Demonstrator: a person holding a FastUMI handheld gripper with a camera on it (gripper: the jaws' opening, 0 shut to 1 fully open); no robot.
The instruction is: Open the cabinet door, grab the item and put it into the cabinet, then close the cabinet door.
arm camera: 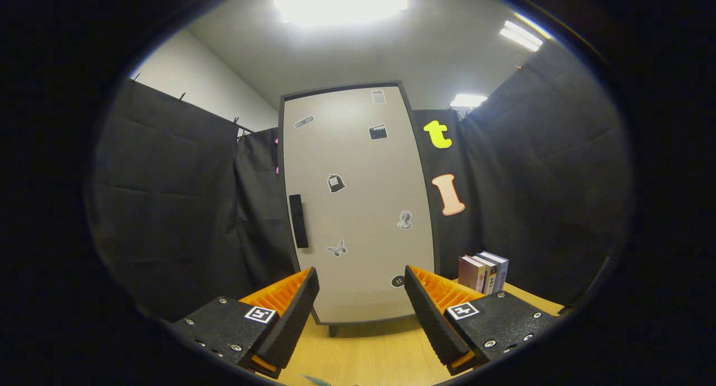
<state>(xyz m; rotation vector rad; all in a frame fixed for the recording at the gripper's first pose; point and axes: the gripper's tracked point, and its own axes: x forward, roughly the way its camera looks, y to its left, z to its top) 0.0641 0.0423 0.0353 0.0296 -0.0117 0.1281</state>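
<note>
The gripper hovered over a light wooden tabletop, fingers spread wide w/ nothing between them, facing a tall pale-grey cabinet door dotted w/ small stickers. The door was shut, so the 1st step looked undone. Its black vertical bar handle sat beyond the left finger, prob. the next target. A short row of upright books, likely the item, stood beside the cabinet, beyond the right finger. Cabinet interior hidden; book covers too small to make out.
</note>
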